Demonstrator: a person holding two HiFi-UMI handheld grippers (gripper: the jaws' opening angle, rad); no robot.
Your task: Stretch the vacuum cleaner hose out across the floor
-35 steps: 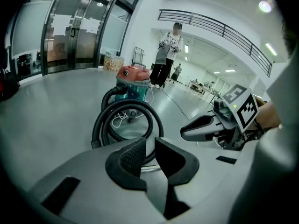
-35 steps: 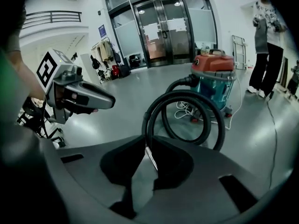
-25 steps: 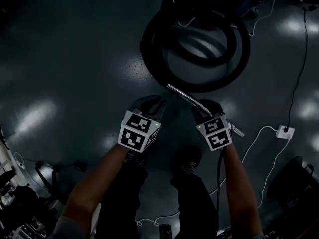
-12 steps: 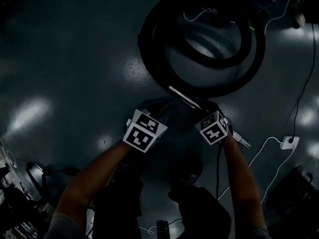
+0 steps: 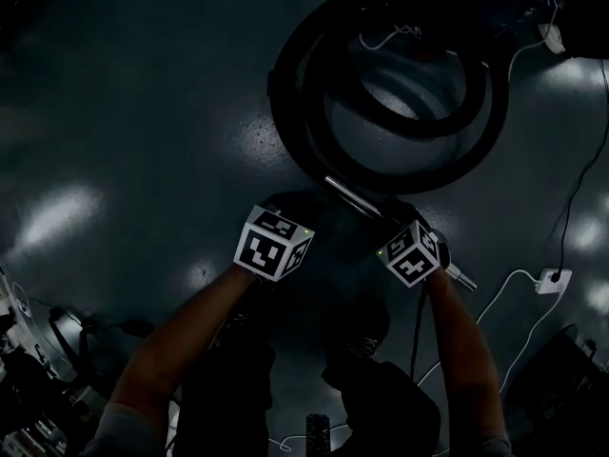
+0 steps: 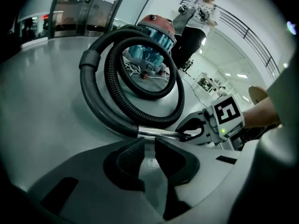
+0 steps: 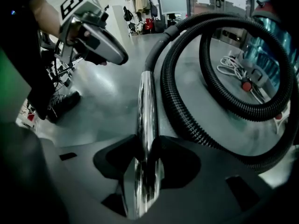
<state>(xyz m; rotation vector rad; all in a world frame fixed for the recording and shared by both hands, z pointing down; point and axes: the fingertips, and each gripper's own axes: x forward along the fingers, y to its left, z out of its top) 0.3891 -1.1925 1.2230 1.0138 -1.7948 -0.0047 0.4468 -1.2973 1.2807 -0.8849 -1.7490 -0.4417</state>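
The black ribbed hose [image 5: 285, 112] lies coiled on the floor in front of the vacuum cleaner [image 6: 154, 31]. Its chrome end tube [image 5: 347, 191] runs toward me out of the coil. My right gripper [image 5: 390, 215] is low over this tube. In the right gripper view the tube [image 7: 145, 101] runs between the jaws of that gripper [image 7: 147, 146], which have just been opening; I see no firm squeeze. My left gripper [image 5: 293, 205] hovers left of the tube. Its jaws [image 6: 148, 142] stand a narrow gap apart with nothing between them, just short of the tube [image 6: 156, 133].
A person [image 6: 196, 17] stands beyond the cleaner. A white cable and socket block [image 5: 550, 279] lie on the floor at the right. A white cord [image 7: 233, 62] lies by the cleaner. My shoes [image 5: 357, 322] are below the grippers, and dark equipment [image 5: 38, 379] sits at bottom left.
Both grippers have sunk toward the floor at the chrome tube and rolled, so their marker cubes show other faces. The coil keeps its shape.
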